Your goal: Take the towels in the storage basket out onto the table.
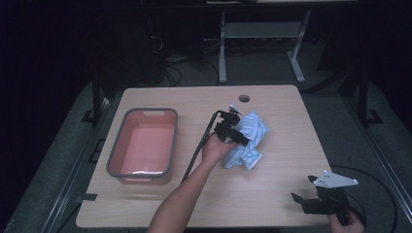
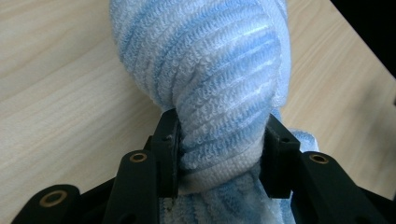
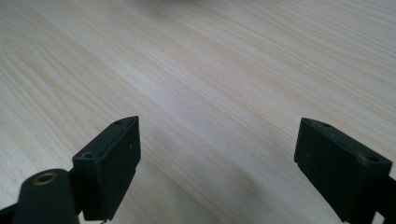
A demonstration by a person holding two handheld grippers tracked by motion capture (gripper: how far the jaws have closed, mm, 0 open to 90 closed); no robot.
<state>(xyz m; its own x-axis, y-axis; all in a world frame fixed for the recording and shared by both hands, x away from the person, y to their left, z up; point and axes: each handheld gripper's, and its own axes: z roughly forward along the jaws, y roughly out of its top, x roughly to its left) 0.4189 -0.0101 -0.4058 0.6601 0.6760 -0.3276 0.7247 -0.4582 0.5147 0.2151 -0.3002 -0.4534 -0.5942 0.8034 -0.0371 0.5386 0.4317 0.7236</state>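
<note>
Left tool (image 2: pixel 219 154) clenched on striped towel (image 2: pixel 210 74) — bunched between jaws, right tool (image 3: pixel 217 154) released

The right gripper (image 3: pixel 218 158) hangs low over the wooden table (image 3: pixel 210 70), its two black jaws spread wide apart. Between them lies pale wood grain, running slantwise across the tabletop.

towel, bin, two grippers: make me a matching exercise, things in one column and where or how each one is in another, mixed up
Things:
1. towel
2. bin
3. left gripper
4. right gripper

States:
A. jaws wide apart, nothing between them, near the table's front right corner
B. red inside, grey rim, at the table's left
C. blue and white striped, bunched mid-table
D. jaws pressed on a bunch of cloth

Pairs: 1-C, 2-B, 3-D, 4-A
</note>
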